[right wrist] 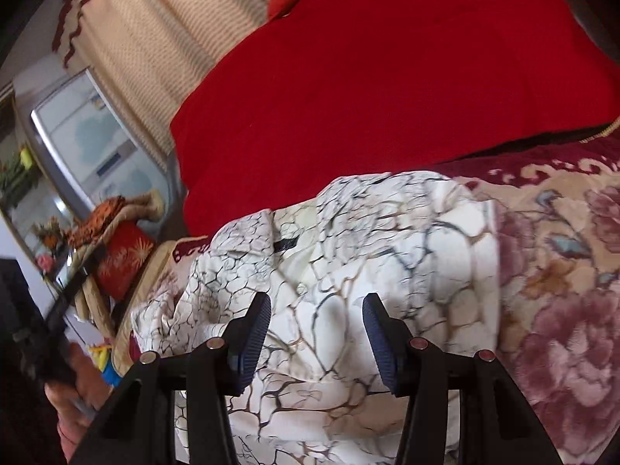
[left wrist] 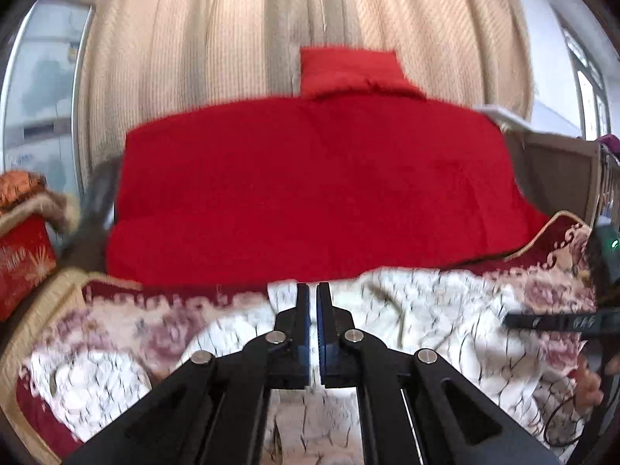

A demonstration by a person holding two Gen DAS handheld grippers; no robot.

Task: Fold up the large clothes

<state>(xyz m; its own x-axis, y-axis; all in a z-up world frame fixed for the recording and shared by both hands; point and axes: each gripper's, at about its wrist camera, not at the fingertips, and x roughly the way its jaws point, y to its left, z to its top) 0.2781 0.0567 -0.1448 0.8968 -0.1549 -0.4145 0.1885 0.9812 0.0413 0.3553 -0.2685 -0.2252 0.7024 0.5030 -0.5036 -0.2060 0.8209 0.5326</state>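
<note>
Wide across the back, a red quilt [left wrist: 310,186], heaped against a cream curtain [left wrist: 186,50], with a small red pillow [left wrist: 350,71] on top. Spread beneath, a floral blanket [right wrist: 562,310] in dusky pink. Lying rumpled on that blanket, the white crackle-print garment [right wrist: 348,255], just in front of the quilt's edge. Hovering over the cloth, the right gripper [right wrist: 316,323], jaws roughly half apart, gripping nothing. Up above the garment, the left gripper [left wrist: 313,310], jaws all but closed, only a thin slit between the pads, nothing caught in it.
</note>
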